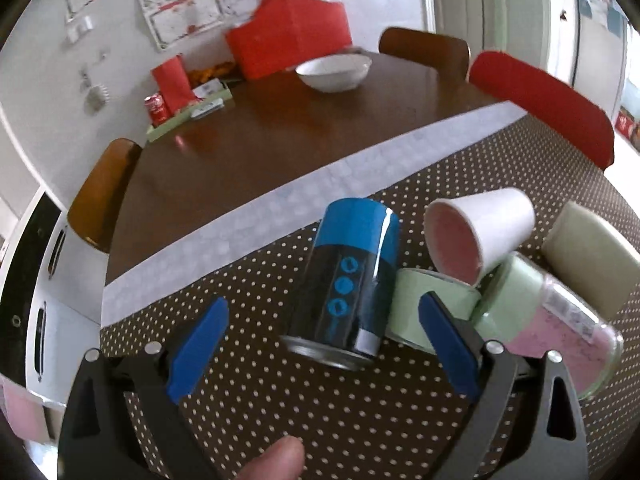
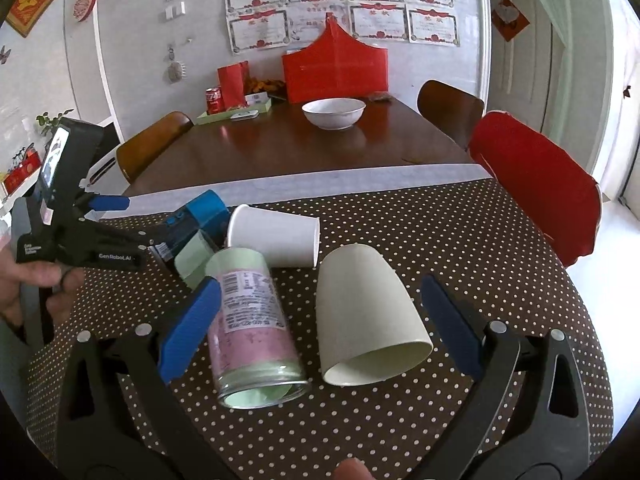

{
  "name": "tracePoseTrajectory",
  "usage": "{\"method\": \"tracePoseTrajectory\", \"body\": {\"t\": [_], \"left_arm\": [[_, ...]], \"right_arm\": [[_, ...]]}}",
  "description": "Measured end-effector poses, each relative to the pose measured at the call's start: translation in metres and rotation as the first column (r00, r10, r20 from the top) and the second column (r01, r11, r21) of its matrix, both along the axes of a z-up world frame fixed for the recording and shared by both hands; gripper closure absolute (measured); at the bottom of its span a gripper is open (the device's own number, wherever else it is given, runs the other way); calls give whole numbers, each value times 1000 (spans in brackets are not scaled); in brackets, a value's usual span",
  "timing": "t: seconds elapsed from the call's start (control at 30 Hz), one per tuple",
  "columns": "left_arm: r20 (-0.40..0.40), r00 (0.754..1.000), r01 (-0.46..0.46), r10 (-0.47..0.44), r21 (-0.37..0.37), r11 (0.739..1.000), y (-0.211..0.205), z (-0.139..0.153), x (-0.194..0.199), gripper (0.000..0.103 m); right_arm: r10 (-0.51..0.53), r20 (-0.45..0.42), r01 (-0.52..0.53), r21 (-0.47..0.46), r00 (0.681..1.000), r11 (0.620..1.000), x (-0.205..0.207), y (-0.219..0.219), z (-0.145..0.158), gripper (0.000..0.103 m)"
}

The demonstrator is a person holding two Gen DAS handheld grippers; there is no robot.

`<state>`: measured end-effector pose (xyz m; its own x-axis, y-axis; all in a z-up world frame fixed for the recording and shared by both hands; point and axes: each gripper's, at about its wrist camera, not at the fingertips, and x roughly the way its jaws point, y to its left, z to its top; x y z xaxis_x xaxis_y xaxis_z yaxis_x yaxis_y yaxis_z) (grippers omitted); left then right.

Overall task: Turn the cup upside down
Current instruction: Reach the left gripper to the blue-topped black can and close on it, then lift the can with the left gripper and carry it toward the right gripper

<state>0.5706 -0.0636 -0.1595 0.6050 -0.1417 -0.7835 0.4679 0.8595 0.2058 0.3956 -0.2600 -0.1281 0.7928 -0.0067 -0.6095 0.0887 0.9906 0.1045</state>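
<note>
On the dotted tablecloth [image 2: 460,240], the blue-and-black cup [image 1: 352,276] lies on its side between the wide-spread fingers of the left gripper [image 1: 324,312], while the right gripper [image 2: 320,292], equally wide and empty, alone shows the beige paper cup's [image 2: 368,316] open mouth.

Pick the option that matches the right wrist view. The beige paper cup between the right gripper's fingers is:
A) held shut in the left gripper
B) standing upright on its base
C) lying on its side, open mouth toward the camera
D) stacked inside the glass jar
C: the beige paper cup lies on the dotted tablecloth, its open rim facing the camera, beside the glass jar.
</note>
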Motion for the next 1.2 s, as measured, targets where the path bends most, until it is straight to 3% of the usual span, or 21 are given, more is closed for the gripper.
{"method": "tracePoseTrajectory", "body": {"t": [0.33, 0.57, 0.63, 0.67, 0.7, 0.97, 1.2], "left_arm": [[-87, 995, 61, -55, 65, 996, -11, -27, 37, 9], [-171, 984, 50, -44, 33, 998, -10, -37, 61, 9], [-213, 976, 51, -47, 13, 999, -9, -42, 67, 24], [-240, 970, 43, -42, -2, 999, -8, -44, 69, 37], [-241, 970, 33, -33, -8, 999, -8, -44, 70, 37], [-251, 968, -34, 17, -63, 997, 16, -40, 55, 38], [-225, 973, -81, 55, -110, 991, 44, -15, 3, 38]], "right_arm": [[-9, -17, 9, 3, 1000, 1000, 17, -5, -10, 6], [-16, -26, 16, 2, 1000, 1000, 22, -9, -15, 6], [-21, -27, 21, 3, 999, 1000, 23, -9, -15, 6], [-22, -26, 22, 4, 999, 1000, 22, -10, -15, 6], [-22, -26, 22, 4, 999, 1000, 22, -10, -15, 6], [-23, -26, 23, 14, 999, 1000, 7, -6, -10, 6], [-5, -6, 6, 33, 1000, 999, -28, 3, 5, 6]]}}
